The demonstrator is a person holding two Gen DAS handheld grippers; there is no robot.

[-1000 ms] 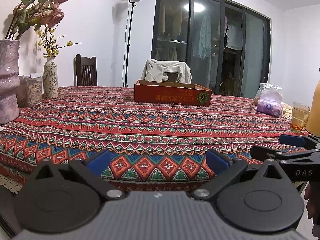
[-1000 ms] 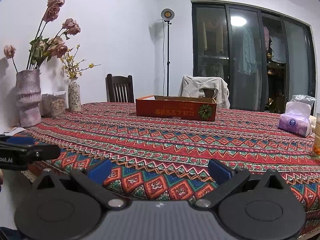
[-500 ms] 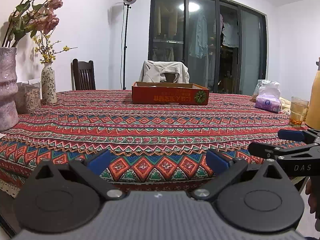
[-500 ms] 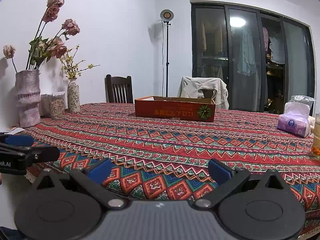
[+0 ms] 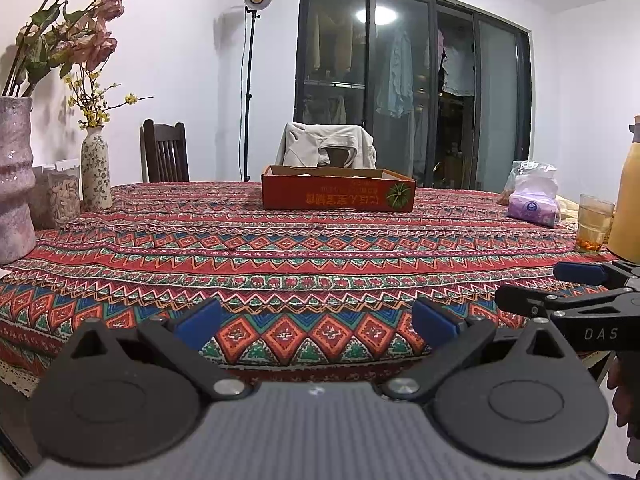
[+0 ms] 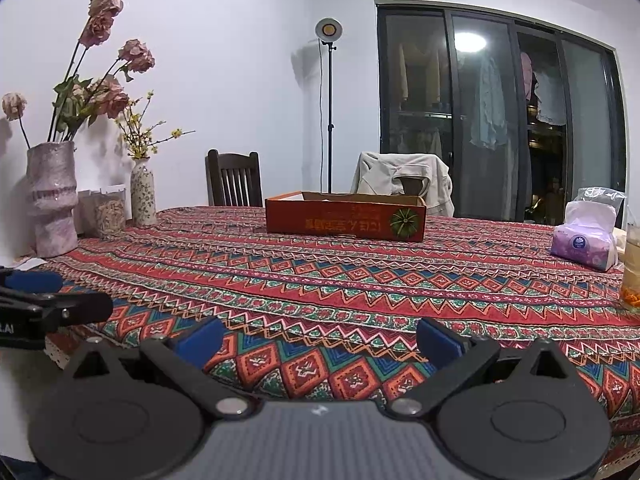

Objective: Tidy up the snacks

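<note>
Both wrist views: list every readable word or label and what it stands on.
"DAS": on the right gripper, cut off by the frame edge.
"LAI": on the left gripper, also cut off.
Orange cardboard box: upside-down print, too blurred to read.
Purple tissue pack: round logo, too small.

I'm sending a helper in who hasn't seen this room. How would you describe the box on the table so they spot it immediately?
Look at the table with the red patterned cloth. Toward its far side, in front of the chair draped with a pale jacket, sits a shallow open orange-red cardboard box. It is the only box there, with upside-down lettering and a green round emblem on its near side.
</note>
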